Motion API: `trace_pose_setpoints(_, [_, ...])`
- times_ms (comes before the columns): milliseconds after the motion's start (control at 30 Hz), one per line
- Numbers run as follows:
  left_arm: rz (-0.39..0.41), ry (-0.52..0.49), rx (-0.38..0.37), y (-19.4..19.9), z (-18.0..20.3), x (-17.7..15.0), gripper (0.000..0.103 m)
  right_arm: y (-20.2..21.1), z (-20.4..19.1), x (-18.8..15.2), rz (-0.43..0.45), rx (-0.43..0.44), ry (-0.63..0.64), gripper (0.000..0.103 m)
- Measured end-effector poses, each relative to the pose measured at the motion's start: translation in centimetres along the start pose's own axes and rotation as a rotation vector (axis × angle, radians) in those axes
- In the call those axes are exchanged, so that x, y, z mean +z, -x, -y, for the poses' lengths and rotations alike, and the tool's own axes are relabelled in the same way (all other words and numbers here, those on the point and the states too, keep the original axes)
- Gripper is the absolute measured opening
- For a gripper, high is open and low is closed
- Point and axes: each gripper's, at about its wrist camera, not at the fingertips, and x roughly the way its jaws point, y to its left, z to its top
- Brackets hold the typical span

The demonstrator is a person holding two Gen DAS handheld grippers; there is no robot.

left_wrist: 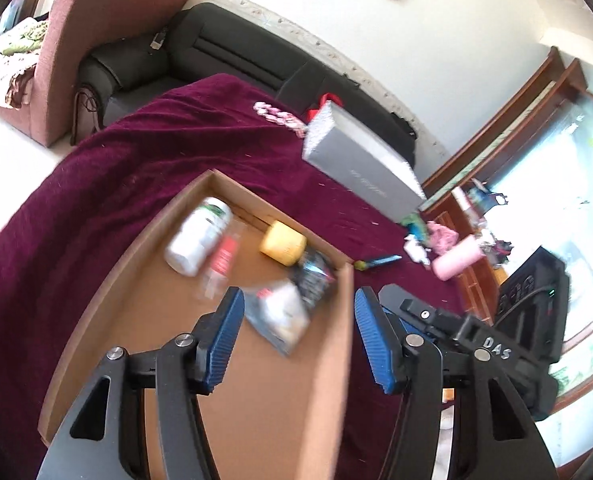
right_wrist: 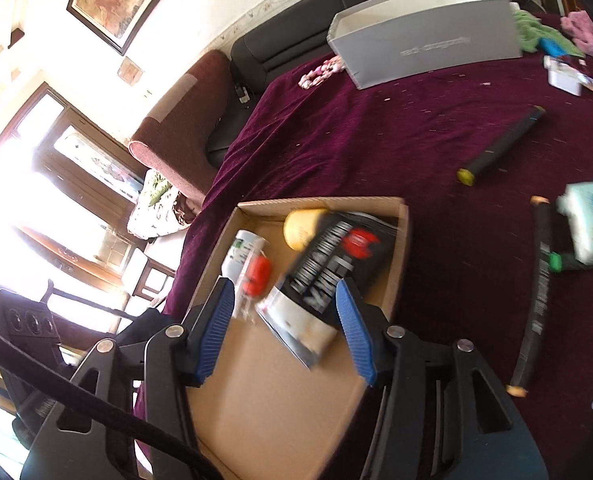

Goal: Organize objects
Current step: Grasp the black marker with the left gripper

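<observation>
The left gripper (left_wrist: 298, 330) and right gripper (right_wrist: 285, 322) both hover above the shallow brown cardboard box (left_wrist: 108, 264) on the maroon cloth (left_wrist: 96, 184), blue-padded jaws partly apart, gripping nothing. In the box lie a white bottle (left_wrist: 198, 236), a yellow cylinder (left_wrist: 282, 245) and a black printed packet (right_wrist: 336, 256). A grey box (right_wrist: 428, 46) stands at the far side.
</observation>
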Motion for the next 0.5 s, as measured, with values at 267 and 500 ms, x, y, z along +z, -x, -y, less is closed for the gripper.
trace_pose_setpoints(267, [-0.018,-0.049,-0.047,0.5,5.1,-4.6,0.053,8.2,6.3,-2.8,0.126,-0.034,-0.052,0.058])
trace_pose_setpoints(500, [-0.082,-0.163,-0.034,-2.2,10.6,-7.3,0.053,14.6,12.6,-3.8,0.276,-0.163,-0.082,0.065])
